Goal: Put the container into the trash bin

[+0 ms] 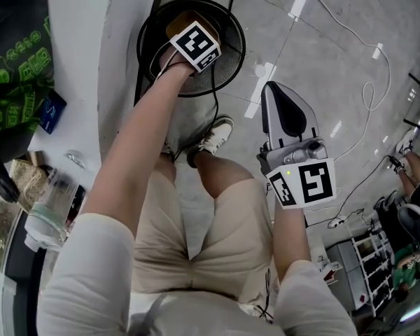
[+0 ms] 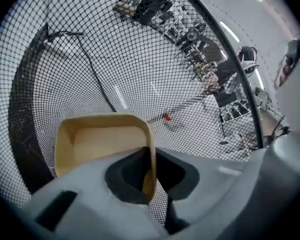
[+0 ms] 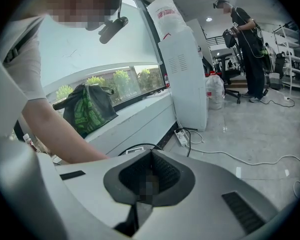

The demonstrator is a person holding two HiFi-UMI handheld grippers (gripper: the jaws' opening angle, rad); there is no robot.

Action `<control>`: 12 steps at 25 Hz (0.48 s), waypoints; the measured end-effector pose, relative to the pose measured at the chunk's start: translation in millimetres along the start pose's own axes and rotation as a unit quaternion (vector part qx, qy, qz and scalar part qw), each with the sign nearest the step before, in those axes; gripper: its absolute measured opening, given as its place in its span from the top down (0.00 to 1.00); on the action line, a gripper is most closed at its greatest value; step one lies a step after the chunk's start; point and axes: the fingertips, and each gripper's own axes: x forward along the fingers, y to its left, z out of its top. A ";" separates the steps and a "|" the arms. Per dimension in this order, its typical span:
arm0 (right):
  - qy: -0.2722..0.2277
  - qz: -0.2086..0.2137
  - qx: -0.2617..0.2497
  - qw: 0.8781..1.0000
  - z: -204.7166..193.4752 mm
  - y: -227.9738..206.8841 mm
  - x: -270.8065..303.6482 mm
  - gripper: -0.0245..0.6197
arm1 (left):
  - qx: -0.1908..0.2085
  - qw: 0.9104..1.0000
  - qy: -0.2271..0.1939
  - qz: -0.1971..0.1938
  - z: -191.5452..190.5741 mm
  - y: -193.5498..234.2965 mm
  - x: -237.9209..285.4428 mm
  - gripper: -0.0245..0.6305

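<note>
Floor: grey tiles (image 1: 315, 40), cables (image 1: 367, 89) trailing across.
Right gripper (image 1: 278, 100): jaws closed on nothing, idle above the person's knee (image 1: 224, 177).
Left gripper (image 2: 151, 171): jaws pinched on one wall of the tan container (image 2: 97, 141), pointing steeply down.
Container: inside the rim of the trash bin (image 1: 238, 47), mesh all round it.
Trash bin: on the floor, at the foot of the white ledge (image 1: 80, 82).
Release: I'd open the jaws wide over the bin's middle, so the wall slips free of the mesh.
</note>
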 end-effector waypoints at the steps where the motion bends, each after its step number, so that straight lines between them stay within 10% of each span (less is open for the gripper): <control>1: 0.000 0.000 0.001 1.000 0.0 -0.2 -0.4 0.96 | 0.002 1.000 -0.002 0.000 1.1 -0.2 -1.0 0.93; 12: 0.002 0.003 0.003 1.000 28.1 13.2 -24.3 0.96 | 0.035 0.999 -0.018 0.031 7.6 -24.1 -38.5 0.70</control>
